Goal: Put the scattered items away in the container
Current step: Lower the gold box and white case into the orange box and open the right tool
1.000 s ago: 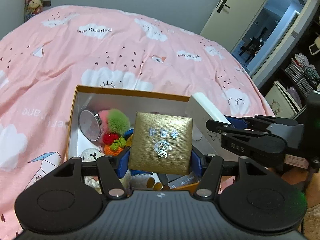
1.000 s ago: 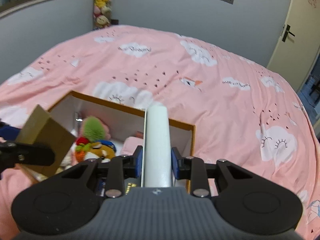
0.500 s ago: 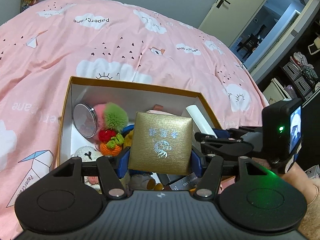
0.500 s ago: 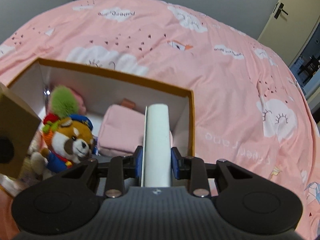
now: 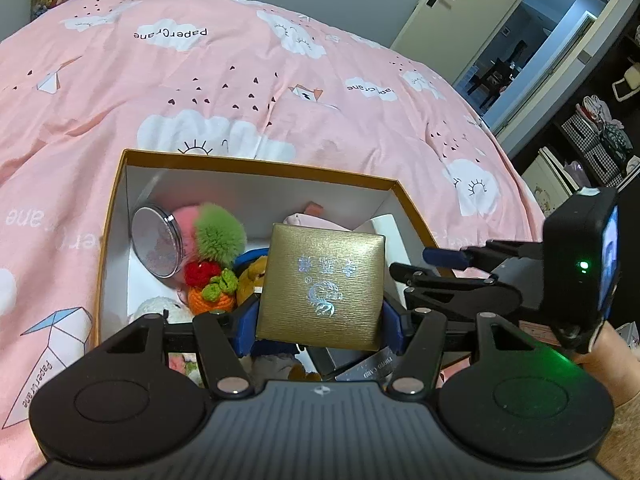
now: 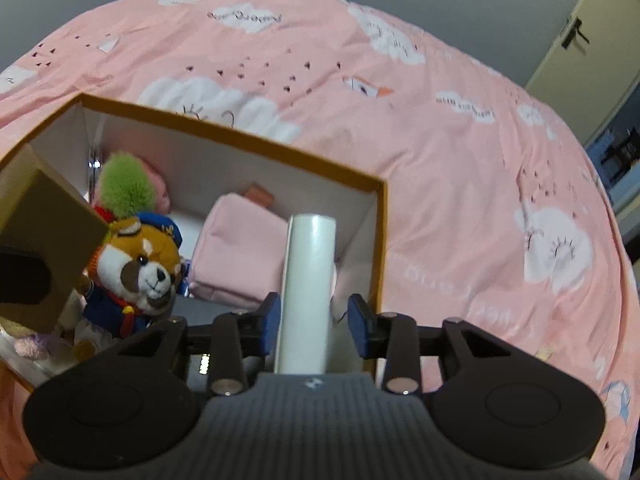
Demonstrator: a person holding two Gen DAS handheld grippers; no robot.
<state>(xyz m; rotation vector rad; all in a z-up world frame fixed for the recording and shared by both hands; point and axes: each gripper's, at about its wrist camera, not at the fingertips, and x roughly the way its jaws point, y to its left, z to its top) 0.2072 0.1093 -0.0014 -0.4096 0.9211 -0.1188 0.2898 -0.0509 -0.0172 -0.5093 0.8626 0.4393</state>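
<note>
An orange-rimmed cardboard box (image 5: 256,165) with white walls stands on the pink bed; it also shows in the right wrist view (image 6: 240,141). My left gripper (image 5: 320,316) is shut on a gold square box (image 5: 322,286) and holds it over the container's near side. My right gripper (image 6: 314,318) has its jaws spread, and a white flat box (image 6: 307,280) stands between them, tilted into the container's right end with a gap at the right pad. The right gripper also shows in the left wrist view (image 5: 444,264).
Inside the container lie a round mirror (image 5: 156,242), a pink and green pompom (image 5: 218,230), a crocheted orange fruit (image 5: 210,294), a fox plush (image 6: 138,270), a pink pouch (image 6: 240,256) and cards (image 5: 368,368). Pink bedding surrounds it; a door (image 5: 452,4) stands behind.
Both grippers moved forward and down over the container. The right gripper's jaws have spread apart, letting go of the white box, whose far end now lies lower inside the container.
</note>
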